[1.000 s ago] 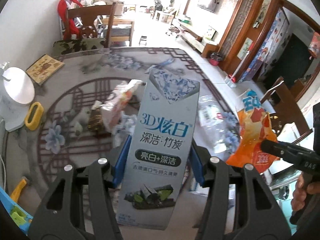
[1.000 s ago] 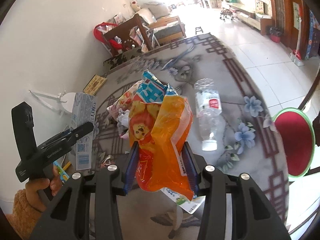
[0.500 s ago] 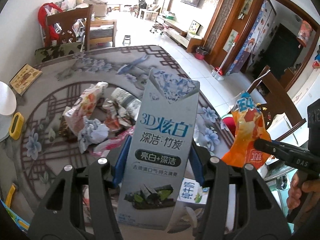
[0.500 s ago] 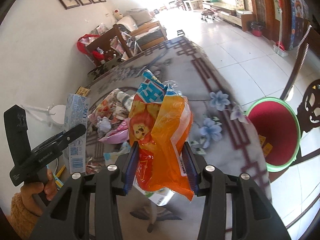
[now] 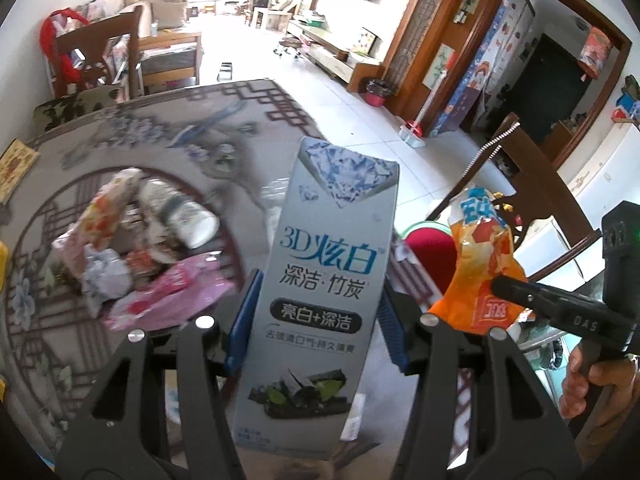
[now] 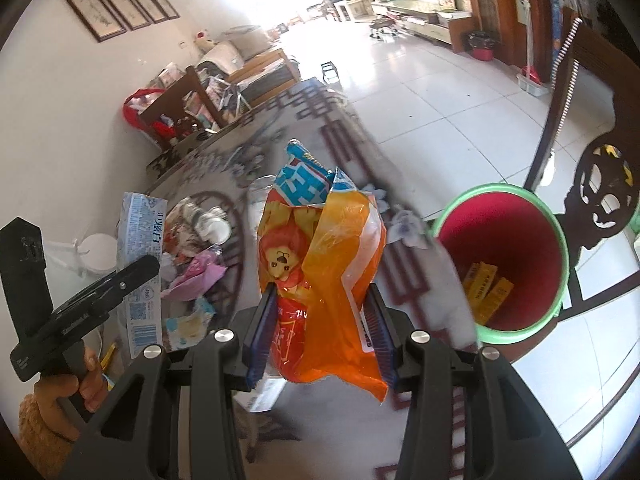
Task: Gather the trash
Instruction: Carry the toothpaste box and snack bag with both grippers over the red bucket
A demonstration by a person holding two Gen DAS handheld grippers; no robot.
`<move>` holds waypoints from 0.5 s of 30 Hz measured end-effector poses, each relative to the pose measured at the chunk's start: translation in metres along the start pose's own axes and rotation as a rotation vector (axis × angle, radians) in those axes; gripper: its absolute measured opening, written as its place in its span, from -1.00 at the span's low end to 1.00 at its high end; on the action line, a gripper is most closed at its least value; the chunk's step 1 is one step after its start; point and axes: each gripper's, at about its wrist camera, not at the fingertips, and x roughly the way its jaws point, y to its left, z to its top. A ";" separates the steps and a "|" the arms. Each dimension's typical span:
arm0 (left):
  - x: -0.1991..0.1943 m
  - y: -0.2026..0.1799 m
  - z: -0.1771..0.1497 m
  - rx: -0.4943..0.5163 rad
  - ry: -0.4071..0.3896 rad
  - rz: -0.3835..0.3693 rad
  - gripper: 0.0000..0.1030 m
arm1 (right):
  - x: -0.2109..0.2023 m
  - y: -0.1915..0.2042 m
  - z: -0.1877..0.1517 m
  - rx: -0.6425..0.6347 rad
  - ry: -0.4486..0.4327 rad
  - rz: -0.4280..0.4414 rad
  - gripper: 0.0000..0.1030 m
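Observation:
My left gripper [image 5: 314,320] is shut on a tall grey-blue toothpaste box [image 5: 320,288], held upright above the table's right side. My right gripper [image 6: 320,320] is shut on a crumpled orange snack bag [image 6: 324,264] with a lion picture; the same snack bag [image 5: 478,276] hangs to the right in the left wrist view. A red bin with a green rim [image 6: 560,256] stands on the floor just right of the table, below and right of the bag, with yellow wrappers inside. The toothpaste box [image 6: 142,264] shows at the left of the right wrist view.
A heap of trash [image 5: 136,256] with wrappers, a pink bag and a cup lies on the patterned tablecloth [image 5: 168,120]. A dark wooden chair [image 6: 592,184] stands behind the bin. Another chair [image 5: 100,60] is at the table's far end. A hand [image 6: 60,392] grips the left tool.
Both grippers have carried their loads to the right across the table toward its edge. The red bin has come much closer in the right wrist view. The grips are unchanged.

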 end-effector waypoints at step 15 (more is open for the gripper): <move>0.085 -0.107 0.027 0.094 0.099 -0.138 0.02 | -0.016 -0.115 0.023 0.150 -0.030 -0.126 -0.17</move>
